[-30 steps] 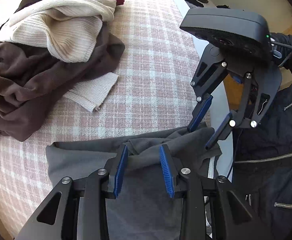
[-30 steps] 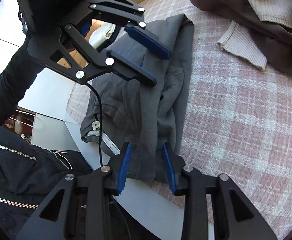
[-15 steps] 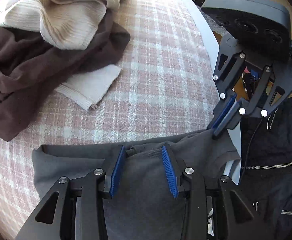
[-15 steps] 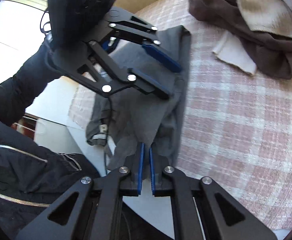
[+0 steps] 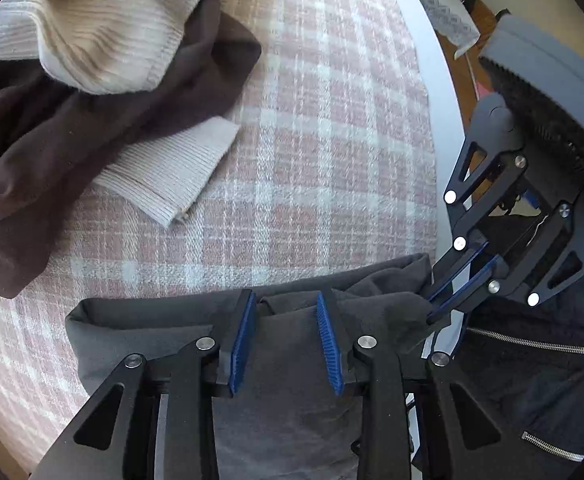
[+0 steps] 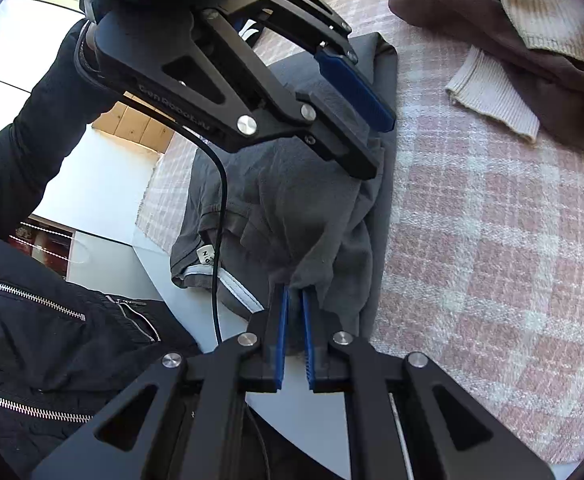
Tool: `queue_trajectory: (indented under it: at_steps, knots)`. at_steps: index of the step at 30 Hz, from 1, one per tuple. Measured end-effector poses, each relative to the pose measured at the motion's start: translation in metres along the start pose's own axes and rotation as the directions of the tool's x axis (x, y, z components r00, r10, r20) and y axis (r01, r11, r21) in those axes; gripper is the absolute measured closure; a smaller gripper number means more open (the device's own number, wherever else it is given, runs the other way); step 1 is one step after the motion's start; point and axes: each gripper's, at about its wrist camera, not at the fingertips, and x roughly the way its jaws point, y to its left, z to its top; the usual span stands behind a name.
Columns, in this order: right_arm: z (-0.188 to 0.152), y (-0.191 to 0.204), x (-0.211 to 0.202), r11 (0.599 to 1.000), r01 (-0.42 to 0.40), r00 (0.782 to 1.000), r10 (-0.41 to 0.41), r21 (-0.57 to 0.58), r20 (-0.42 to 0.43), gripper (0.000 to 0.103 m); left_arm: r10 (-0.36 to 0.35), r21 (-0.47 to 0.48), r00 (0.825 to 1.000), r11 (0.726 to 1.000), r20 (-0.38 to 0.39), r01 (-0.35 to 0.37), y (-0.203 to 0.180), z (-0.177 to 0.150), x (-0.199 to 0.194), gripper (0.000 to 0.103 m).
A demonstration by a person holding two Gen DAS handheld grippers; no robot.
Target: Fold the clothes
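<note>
Your left gripper (image 5: 286, 334) straddles a ridge of the grey garment (image 5: 292, 420), fingers (image 5: 242, 338) just closing in. Your right gripper (image 5: 457, 286) pinches its corner at the bench edge (image 5: 431, 92); brown and cream clothes (image 5: 92, 80) piled beyond.

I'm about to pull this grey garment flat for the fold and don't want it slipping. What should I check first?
1. Right gripper pinching the grey garment: ok, its pads are shut on a bunched edge.
2. Left gripper gripping: not ok, its jaws have just been closing, yet the cloth between the pads is not pinched.
3. Garment lying flat: not ok, wrinkled and bunched.
4. Garment apart from the brown and cream pile: ok, bare checked cloth lies between.
5. Garment fully on the table: not ok, one end hangs over the white edge.
</note>
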Motion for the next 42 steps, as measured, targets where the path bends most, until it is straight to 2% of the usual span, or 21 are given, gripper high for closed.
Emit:
queue_trajectory:
  at_steps: [5,11,13,16,17,22,27,30,32,34,36,40,42]
  knots:
    - [0.001,-0.007,-0.009,0.999,0.035,0.999,-0.035,-0.007,0.006,0.094,0.076,-0.010,0.995,0.997,-0.069,-0.077,-0.005,0.005,0.010,0.074]
    - [0.003,0.004,0.008,0.998,0.069,0.998,-0.069,-0.014,-0.001,0.094,0.095,0.001,0.988,0.995,-0.120,-0.095,-0.009,0.015,0.025,0.074]
    - [0.004,0.005,0.009,0.997,0.076,0.997,-0.076,-0.020,-0.001,0.094,0.112,0.013,0.987,0.994,-0.113,-0.111,-0.012,0.018,0.026,0.078]
    - [0.004,0.004,0.010,0.996,0.088,0.996,-0.088,-0.015,-0.003,0.094,0.113,0.027,0.989,0.993,-0.092,-0.111,-0.017,0.016,0.027,0.093]
    - [0.003,0.007,0.016,0.996,0.091,0.996,-0.091,-0.012,-0.005,0.094,0.121,0.028,0.989,0.993,-0.086,-0.119,-0.021,0.013,0.025,0.094]
    - [0.002,0.011,0.017,0.993,0.119,0.993,-0.119,-0.019,0.000,0.094,0.130,0.016,0.990,0.991,-0.056,-0.130,-0.034,0.000,0.011,0.095]
    - [0.002,0.014,0.017,0.993,0.111,0.994,-0.111,-0.027,0.011,0.094,0.165,0.006,0.986,0.986,-0.033,-0.164,-0.035,-0.017,-0.003,0.095]
    - [-0.001,0.008,0.015,0.991,0.131,0.991,-0.130,-0.030,0.004,0.095,0.179,-0.007,0.982,0.984,-0.053,-0.179,-0.021,-0.018,0.011,0.095]
    - [-0.003,-0.005,0.019,0.991,0.133,0.991,-0.133,0.018,-0.017,0.096,0.192,-0.010,0.980,0.981,-0.058,-0.193,-0.014,-0.015,0.019,0.093]
    - [-0.003,-0.008,0.020,0.991,0.130,0.991,-0.130,0.031,-0.017,0.097,0.189,-0.036,0.982,0.981,-0.031,-0.190,-0.013,-0.014,0.010,0.090]
    - [-0.003,-0.005,0.019,0.990,0.136,0.990,-0.135,0.036,-0.036,0.095,0.193,-0.059,0.980,0.980,0.053,-0.190,-0.014,-0.021,-0.018,0.089]
    - [-0.003,0.006,0.009,0.983,0.182,0.979,-0.181,0.005,-0.093,0.085,0.214,-0.155,0.956,0.971,0.201,-0.185,-0.017,-0.057,-0.081,0.079]
    - [0.005,0.008,-0.003,0.982,0.189,0.980,-0.188,0.009,-0.065,0.083,0.199,-0.185,0.949,0.970,0.246,-0.156,-0.021,-0.076,-0.098,0.078]
